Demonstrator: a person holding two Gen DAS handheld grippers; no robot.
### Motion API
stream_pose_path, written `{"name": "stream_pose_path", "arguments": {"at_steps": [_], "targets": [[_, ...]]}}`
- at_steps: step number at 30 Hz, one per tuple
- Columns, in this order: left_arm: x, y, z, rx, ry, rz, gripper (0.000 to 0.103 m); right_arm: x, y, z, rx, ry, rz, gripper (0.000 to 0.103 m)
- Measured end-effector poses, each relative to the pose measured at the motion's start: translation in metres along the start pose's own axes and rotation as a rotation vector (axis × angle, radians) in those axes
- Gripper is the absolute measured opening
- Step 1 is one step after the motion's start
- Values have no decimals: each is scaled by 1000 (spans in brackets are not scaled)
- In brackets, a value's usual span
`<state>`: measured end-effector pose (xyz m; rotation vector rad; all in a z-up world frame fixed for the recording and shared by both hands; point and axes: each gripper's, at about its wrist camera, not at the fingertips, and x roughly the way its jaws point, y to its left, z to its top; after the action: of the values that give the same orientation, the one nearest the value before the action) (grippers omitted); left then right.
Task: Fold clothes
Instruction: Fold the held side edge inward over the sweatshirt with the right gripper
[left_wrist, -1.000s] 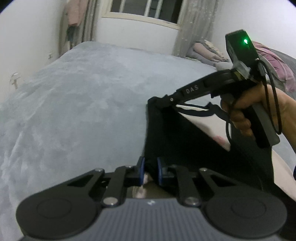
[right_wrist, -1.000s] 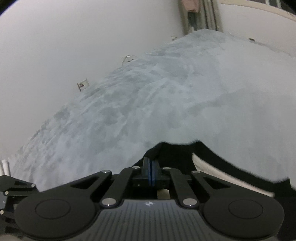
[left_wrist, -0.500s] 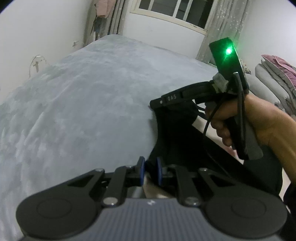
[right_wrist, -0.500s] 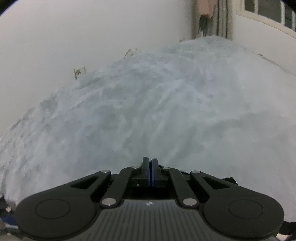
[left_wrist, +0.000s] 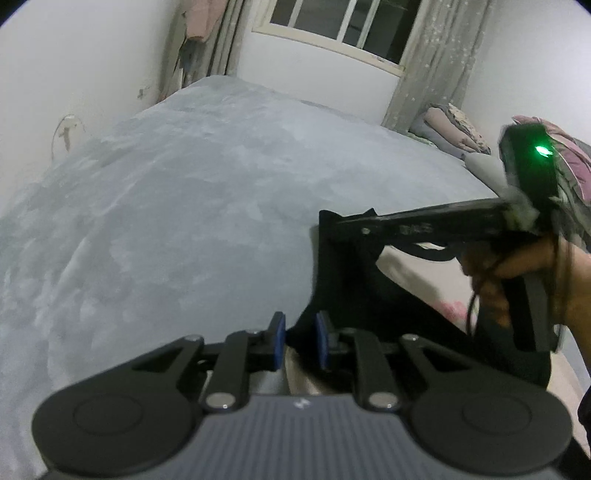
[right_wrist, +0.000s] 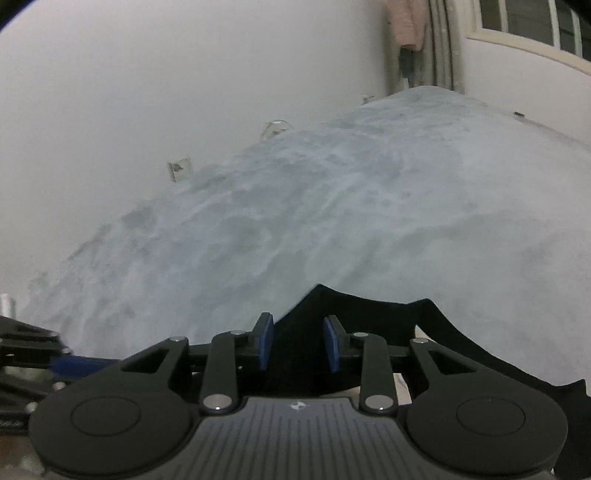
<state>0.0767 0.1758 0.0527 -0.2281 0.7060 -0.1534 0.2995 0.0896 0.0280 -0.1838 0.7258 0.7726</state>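
Two hand-held grippers work one dark, black fabric garment (left_wrist: 343, 280) at the near right part of the grey plush bed cover (left_wrist: 192, 206). On the left, the left gripper (left_wrist: 299, 339) has its blue pads parted with a gap between them, a fold of the black cloth lying in that gap but not pinched. Further right, the right gripper (right_wrist: 298, 345) is likewise released: its blue pads stand well apart, with the cloth's edge between and under them. In the left wrist view the right gripper (left_wrist: 332, 221) reaches to the garment's far corner, held by a hand (left_wrist: 517, 277). A pale, cream-coloured piece of cloth (left_wrist: 417, 269) shows beneath the black cloth.

Both corners look set down, which fits a fold just laid or a fresh hold about to be taken. Either way, the edge should lie flat and square, without dragging the plush cover.

Lettering on the right gripper's arm is blurred and unreadable here. A small logo sits on each gripper body, not legible.
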Motion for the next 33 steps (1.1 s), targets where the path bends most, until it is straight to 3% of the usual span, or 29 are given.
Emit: {"name": "stream_pose_path", "arguments": {"at_steps": [2, 4, 5, 6, 13, 17, 19, 22, 23, 29, 31, 33], "targets": [[2, -2, -2, 25, -9, -3, 19, 8, -8, 3, 44, -5, -19, 29], [7, -6, -6, 60, 3, 14, 19, 15, -12, 5, 61, 9, 28, 27], [11, -8, -8, 80, 17, 29, 19, 19, -11, 5, 46, 30, 39, 11], [14, -10, -10, 99, 30, 44, 19, 25, -9, 4, 16, 61, 38, 4], [13, -14, -11, 83, 17, 105, 15, 15, 0, 5, -64, -42, 20, 4], [14, 0, -10, -34, 24, 59, 15, 33, 4, -7, -114, 2, -44, 2], [12, 7, -8, -84, 18, 47, 15, 24, -3, -4, -62, -22, -58, 3], [5, 12, -5, -116, -11, 37, 15, 1, -11, 0, -16, -56, -71, 22], [3, 12, -4, -115, -24, 28, 15, -6, -12, -1, -17, -64, -57, 24], [-5, 8, 1, -85, -83, -11, 19, -29, 16, -17, -118, -80, 45, 24], [3, -3, -2, -11, -56, 39, 19, -20, 27, -22, -152, -48, 84, 24], [11, -13, -6, 58, -28, 86, 22, -5, 28, -29, -173, 15, 49, 24]]}}
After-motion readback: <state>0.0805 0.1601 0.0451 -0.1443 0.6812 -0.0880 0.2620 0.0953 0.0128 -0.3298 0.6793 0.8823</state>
